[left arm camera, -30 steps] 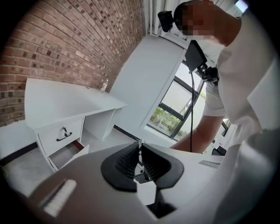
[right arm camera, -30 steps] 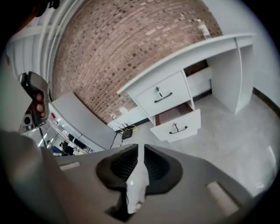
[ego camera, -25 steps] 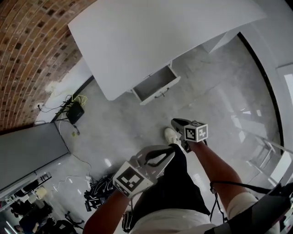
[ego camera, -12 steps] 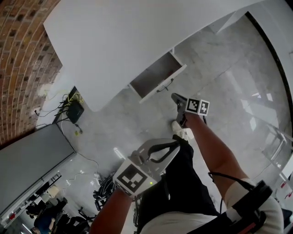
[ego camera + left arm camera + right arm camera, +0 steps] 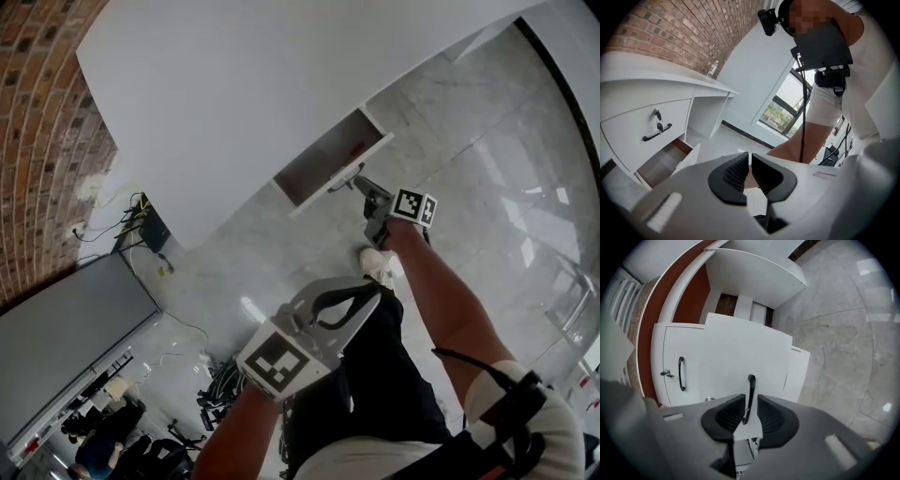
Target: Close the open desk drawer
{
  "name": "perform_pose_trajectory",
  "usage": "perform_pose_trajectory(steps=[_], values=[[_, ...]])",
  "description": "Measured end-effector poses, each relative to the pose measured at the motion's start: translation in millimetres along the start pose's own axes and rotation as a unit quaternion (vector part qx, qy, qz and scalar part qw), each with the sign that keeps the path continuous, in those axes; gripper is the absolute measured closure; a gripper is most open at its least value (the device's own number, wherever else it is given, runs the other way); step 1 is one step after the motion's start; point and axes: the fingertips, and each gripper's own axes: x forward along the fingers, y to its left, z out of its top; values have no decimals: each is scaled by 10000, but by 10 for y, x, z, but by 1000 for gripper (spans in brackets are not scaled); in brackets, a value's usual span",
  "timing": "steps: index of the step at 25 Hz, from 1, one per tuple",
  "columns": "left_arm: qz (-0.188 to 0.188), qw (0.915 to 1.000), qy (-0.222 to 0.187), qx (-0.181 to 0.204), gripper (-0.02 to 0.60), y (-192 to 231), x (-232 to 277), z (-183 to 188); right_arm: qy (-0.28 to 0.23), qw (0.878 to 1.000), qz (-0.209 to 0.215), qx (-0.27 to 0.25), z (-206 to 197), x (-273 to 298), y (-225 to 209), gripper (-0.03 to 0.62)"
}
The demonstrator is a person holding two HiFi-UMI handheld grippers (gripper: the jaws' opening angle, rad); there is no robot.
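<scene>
Right tongs (image 5: 750, 400), apart, straddle the handle (image 5: 751, 383) of the open drawer (image 5: 328, 165); a square inward push suits. Left tongs (image 5: 750, 157) nearly together, empty.

White desk (image 5: 234, 84) on grey floor (image 5: 487, 122)

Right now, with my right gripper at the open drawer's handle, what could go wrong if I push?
The thin handle stands between the parted jaws of the right gripper, so a push may bear on the handle alone and slip off it. The open drawer is pulled well out; a hard shove could slam it into the desk.
</scene>
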Motion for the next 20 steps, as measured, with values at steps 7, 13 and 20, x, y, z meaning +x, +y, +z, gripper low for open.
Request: perform_pose_trajectory(steps=[7,13,20], values=[[44,10000,-62,-57,557,112,-10,32,85,9999,125,25,-10,150,30,551],[-21,10000,-10,41,557,139,14,26,-94,9993,128,331,-20,179,15,568],[-89,10000,-9,-27,555,139,35,3,-311,9972,218,641,13,276,22,577]])
